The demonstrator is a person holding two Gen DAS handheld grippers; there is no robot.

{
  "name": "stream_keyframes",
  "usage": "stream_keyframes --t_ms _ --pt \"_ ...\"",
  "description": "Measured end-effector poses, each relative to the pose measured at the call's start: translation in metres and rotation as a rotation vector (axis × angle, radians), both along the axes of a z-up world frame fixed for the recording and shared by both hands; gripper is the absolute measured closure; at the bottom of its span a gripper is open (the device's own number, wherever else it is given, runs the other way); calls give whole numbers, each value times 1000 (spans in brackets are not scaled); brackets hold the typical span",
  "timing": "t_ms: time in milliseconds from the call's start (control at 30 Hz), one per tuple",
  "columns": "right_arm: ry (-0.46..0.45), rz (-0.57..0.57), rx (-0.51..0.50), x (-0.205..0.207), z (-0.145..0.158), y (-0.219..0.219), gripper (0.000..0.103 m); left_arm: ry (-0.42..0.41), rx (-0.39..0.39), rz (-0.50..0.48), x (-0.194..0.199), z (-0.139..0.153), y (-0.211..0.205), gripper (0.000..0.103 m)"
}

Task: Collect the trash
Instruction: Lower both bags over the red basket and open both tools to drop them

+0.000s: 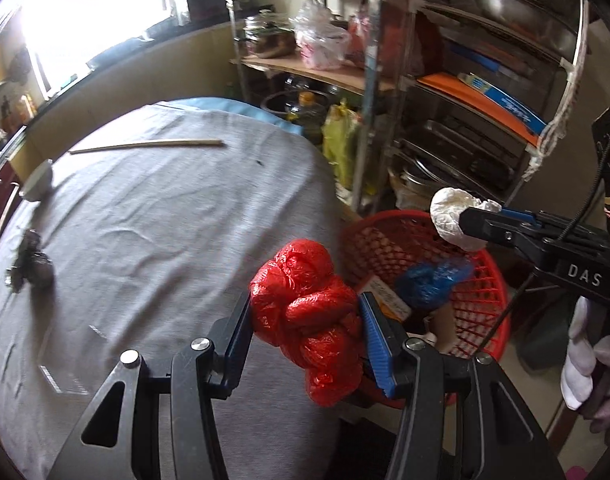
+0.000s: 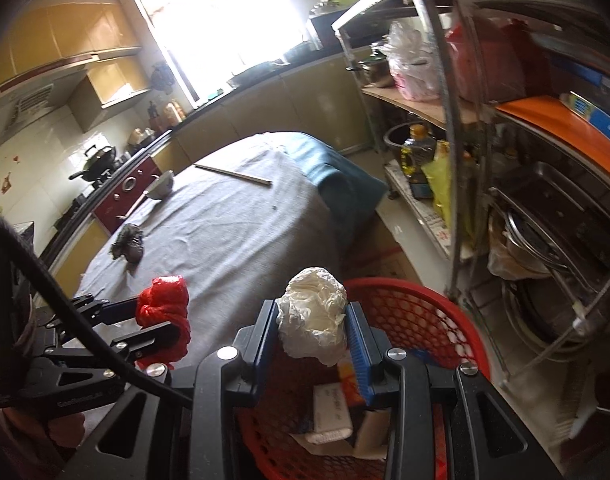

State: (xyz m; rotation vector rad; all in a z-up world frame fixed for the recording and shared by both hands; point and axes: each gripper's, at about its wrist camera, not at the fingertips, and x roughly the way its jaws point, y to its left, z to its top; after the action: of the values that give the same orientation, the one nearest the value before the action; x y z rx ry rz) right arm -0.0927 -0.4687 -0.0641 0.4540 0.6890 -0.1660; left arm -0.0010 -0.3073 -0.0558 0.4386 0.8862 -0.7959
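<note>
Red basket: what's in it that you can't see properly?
- Basket bottom, right wrist view: covered by the right claw and its white wad.
- Carton print, same view: too small.
- Blue bag, left wrist view: partly behind the left claw's red bag.

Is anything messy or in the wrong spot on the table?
Yes. A dark crumpled wad still lies loose on the grey tablecloth, near the bowl. It looks like leftover trash. The chopsticks lie by themselves at the far end, away from the bowl.
</note>
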Motion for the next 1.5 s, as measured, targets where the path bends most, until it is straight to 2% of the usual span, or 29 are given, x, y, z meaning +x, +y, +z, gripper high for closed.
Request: stream_keyframes --t_ms 433,1000,1500 --pt "30 -72 25 -15 -13 -22 66 90 -12 -103 -21 -16 -13 49" --pt "60 -91 76 -13 -32 -28 66 214 -4 -160 -24 -36 -22 49" --pt "56 -96 96 -6 -35 -26 64 215 4 -186 -28 -39 -24 49"
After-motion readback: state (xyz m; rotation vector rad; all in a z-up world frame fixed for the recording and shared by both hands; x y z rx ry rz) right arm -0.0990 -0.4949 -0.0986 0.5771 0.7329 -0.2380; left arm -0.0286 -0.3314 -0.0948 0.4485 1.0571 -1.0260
